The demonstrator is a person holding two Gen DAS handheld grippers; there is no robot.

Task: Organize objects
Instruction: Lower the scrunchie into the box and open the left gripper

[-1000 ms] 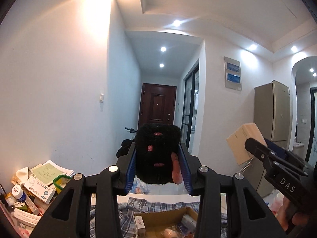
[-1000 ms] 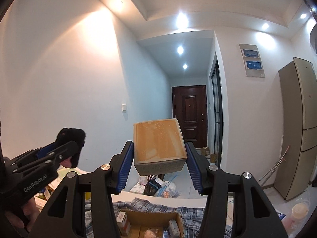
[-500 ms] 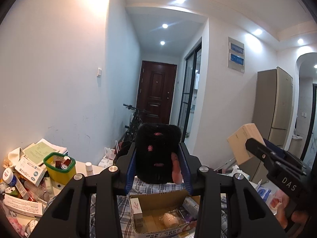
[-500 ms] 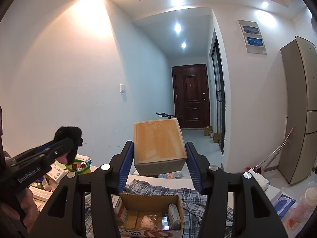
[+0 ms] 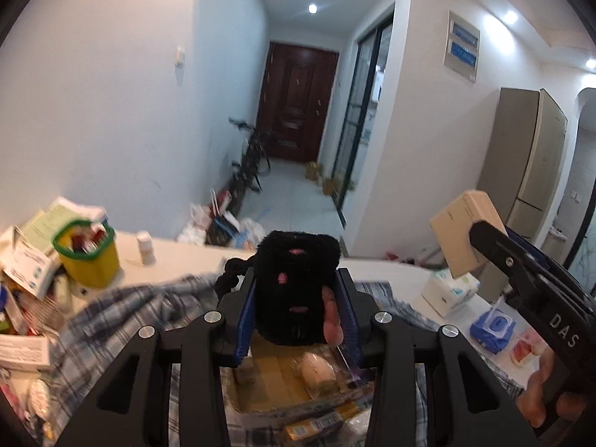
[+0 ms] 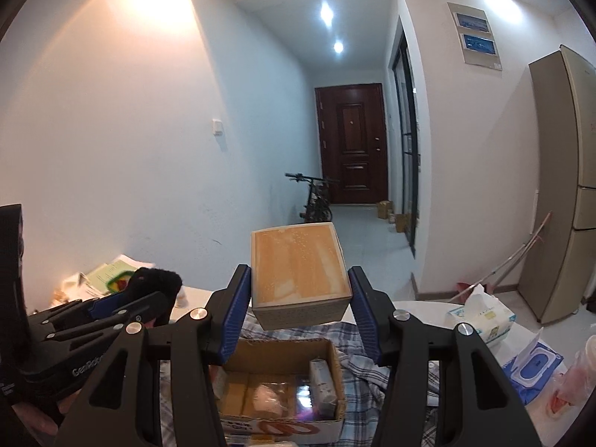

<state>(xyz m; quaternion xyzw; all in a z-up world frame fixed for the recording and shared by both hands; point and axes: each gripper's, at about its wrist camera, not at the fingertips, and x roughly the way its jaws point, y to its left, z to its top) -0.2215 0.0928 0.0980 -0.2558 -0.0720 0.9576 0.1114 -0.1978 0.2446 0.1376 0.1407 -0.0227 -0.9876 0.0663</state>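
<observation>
Left tongs (image 5: 296, 316) grip a black fuzzy pouch (image 5: 294, 290) between blue pads, held above the near left edge of the open cardboard box (image 6: 327, 361). Right tongs (image 6: 300, 301) clamp a tan box (image 6: 300, 272) — raised clear over the cardboard box's far rim. Cardboard box sits on a plaid cloth (image 5: 123, 309) on the tabletop (image 5: 178, 249); clutter crowds the left edge — a tissue pack (image 6: 480, 316) stands right.
</observation>
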